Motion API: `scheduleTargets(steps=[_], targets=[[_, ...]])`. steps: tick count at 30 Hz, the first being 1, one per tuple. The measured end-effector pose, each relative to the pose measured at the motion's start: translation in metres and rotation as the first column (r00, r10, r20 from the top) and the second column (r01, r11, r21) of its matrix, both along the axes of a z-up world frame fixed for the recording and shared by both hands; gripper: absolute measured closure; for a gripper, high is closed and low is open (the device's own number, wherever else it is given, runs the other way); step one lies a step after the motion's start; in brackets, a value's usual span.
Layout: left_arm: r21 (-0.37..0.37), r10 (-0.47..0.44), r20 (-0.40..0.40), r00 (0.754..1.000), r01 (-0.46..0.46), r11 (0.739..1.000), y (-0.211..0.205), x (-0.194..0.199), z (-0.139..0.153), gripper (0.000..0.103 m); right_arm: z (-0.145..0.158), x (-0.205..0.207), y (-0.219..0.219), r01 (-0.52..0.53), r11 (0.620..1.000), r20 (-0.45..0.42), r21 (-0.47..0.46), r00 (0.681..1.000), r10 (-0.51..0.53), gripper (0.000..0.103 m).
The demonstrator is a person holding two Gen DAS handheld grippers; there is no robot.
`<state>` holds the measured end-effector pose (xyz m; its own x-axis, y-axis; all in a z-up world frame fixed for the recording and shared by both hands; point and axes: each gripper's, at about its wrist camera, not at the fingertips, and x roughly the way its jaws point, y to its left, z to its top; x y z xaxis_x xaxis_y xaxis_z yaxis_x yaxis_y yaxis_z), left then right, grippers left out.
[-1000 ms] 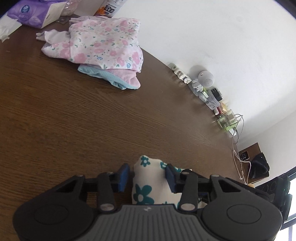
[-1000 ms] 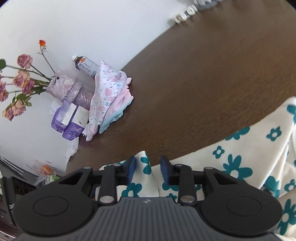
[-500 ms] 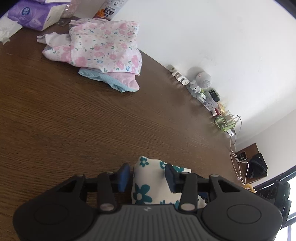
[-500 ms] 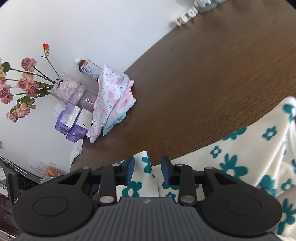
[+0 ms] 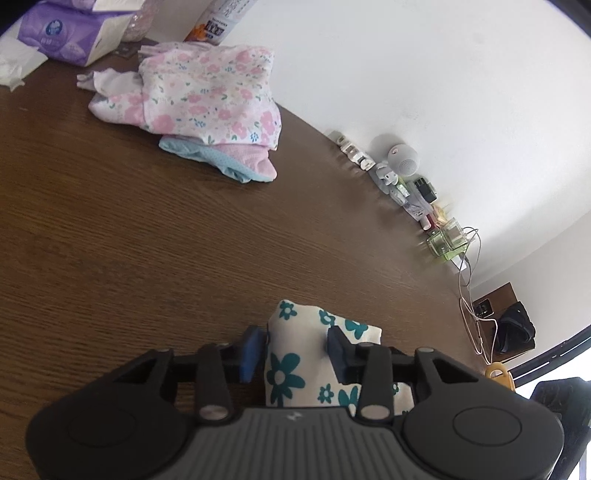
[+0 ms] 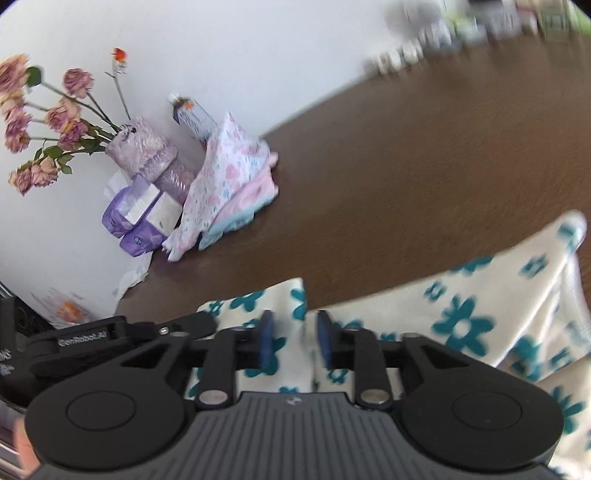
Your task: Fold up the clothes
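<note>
Nearest, at the bottom centre of each wrist view, both tools grip the cream garment with teal flowers (image 6: pixel 461 325). The left gripper (image 5: pixel 293 349) has its jaws pinching a raised bunch of that cloth; the right gripper (image 6: pixel 293 341) has its jaws closed on another bunched edge, with the rest spreading toward the lower right of the frame over the brown table (image 5: pixel 147 240). The right view is motion-blurred. Farther off, upper left of the left view, a pink floral garment (image 5: pixel 207 96) lies folded on top of a pink-and-blue piece (image 5: pixel 236 162), just beside purple tissue packs (image 5: pixel 62 33). Judgement: one stack lies folded; the teal-flowered garment is held mid-fold, its final creases unfinished.
</note>
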<state>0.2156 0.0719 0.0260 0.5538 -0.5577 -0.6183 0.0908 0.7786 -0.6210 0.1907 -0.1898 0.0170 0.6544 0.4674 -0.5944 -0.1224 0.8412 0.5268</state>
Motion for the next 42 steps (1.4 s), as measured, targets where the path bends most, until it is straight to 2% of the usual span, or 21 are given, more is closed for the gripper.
scheduleTargets(steps=[2,6,7,9,11,13,14,15,16,20,26,32,36,39,42], targets=[[0.001,-0.018,0.007,1.000,0.018,1.000,0.000,-0.003,0.001,0.066,0.007,-0.010,0.004,-0.005,0.998,0.061,-0.063,0.998,0.009,0.069],[0.028,-0.047,0.042,0.998,0.046,0.999,-0.006,-0.008,-0.001,0.072,0.006,-0.013,0.009,-0.065,0.996,0.039,-0.065,0.997,0.067,0.070],[0.038,-0.052,0.054,0.997,0.050,0.998,-0.008,-0.009,-0.002,0.073,0.004,-0.013,0.010,-0.072,0.996,0.028,-0.056,0.997,0.074,0.078],[0.021,-0.043,0.044,0.998,0.042,0.999,-0.005,-0.010,-0.005,0.072,0.000,-0.012,0.012,-0.066,0.997,0.017,-0.043,0.998,0.067,0.089],[0.002,-0.032,0.024,0.999,0.032,0.999,-0.001,-0.012,-0.006,0.070,-0.003,-0.014,0.013,-0.056,0.998,0.014,-0.034,0.998,0.057,0.089],[0.006,-0.036,0.021,0.999,0.036,0.999,0.003,-0.019,-0.005,0.057,-0.003,-0.018,0.010,-0.054,0.998,0.018,-0.019,0.998,0.054,0.085],[0.011,-0.041,0.026,0.999,0.041,0.999,0.006,-0.025,-0.005,0.055,-0.002,-0.021,0.008,-0.056,0.998,0.026,-0.014,0.998,0.056,0.083],[0.017,-0.046,0.032,0.998,0.046,0.999,0.008,-0.030,-0.005,0.052,0.000,-0.025,0.006,-0.061,0.998,0.036,-0.010,0.997,0.061,0.076],[0.015,-0.051,0.034,0.998,0.051,0.999,0.011,-0.036,-0.005,0.052,0.003,-0.032,0.003,-0.073,0.997,0.051,-0.007,0.996,0.073,0.071],[0.001,-0.067,0.033,0.997,0.067,0.998,0.015,-0.053,-0.009,0.052,0.014,-0.062,-0.005,-0.114,0.992,0.129,-0.059,0.984,0.121,0.071],[-0.039,-0.088,0.008,0.996,0.088,0.995,0.007,-0.065,-0.018,0.052,0.008,-0.077,-0.007,-0.149,0.987,0.115,-0.063,0.981,0.155,0.071],[-0.073,-0.078,0.005,0.997,0.079,0.994,0.000,-0.066,-0.026,0.055,0.002,-0.092,-0.010,-0.181,0.981,0.100,-0.066,0.977,0.187,0.071],[-0.068,-0.058,0.014,0.998,0.059,0.996,-0.003,-0.065,-0.028,0.060,-0.006,-0.095,-0.007,-0.185,0.982,0.096,-0.050,0.977,0.189,0.076],[-0.049,-0.051,0.035,0.998,0.053,0.997,-0.005,-0.065,-0.025,0.071,-0.008,-0.096,-0.007,-0.185,0.982,0.099,-0.047,0.977,0.189,0.076],[0.001,-0.067,0.063,0.996,0.067,0.998,-0.009,-0.065,-0.018,0.076,-0.007,-0.097,-0.008,-0.189,0.981,0.104,-0.040,0.976,0.192,0.075]])
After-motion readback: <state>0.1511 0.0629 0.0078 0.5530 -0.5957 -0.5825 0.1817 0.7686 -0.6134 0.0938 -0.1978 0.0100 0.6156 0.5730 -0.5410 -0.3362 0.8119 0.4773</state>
